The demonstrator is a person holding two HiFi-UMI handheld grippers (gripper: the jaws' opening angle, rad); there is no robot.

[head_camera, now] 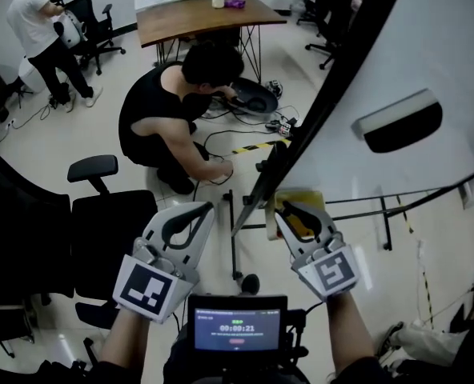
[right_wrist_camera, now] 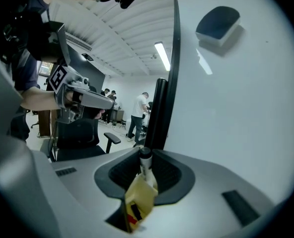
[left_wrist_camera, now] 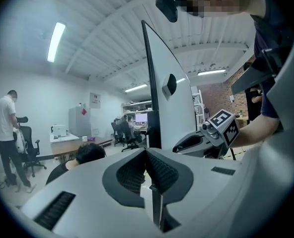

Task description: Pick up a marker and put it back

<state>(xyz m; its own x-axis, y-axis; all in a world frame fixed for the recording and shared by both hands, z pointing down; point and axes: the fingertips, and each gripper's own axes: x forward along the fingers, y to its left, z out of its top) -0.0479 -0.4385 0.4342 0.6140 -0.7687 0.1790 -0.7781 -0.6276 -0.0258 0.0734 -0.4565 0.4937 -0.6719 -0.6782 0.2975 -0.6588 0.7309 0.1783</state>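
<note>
The right tool (head_camera: 301, 213) pinched a slim white marker with a black cap (right_wrist_camera: 145, 163), a yellow tag (right_wrist_camera: 139, 198), perhaps a paper label, hanging at its barrel. It hovered close beside the large black-framed whiteboard (head_camera: 429, 62). The left tool (left_wrist_camera: 146, 153) was pressed together, gripping nothing, alongside the right.

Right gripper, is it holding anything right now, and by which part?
The right gripper grips a white marker with dark tip and yellow label, clamped on its barrel just behind the tip.
</note>
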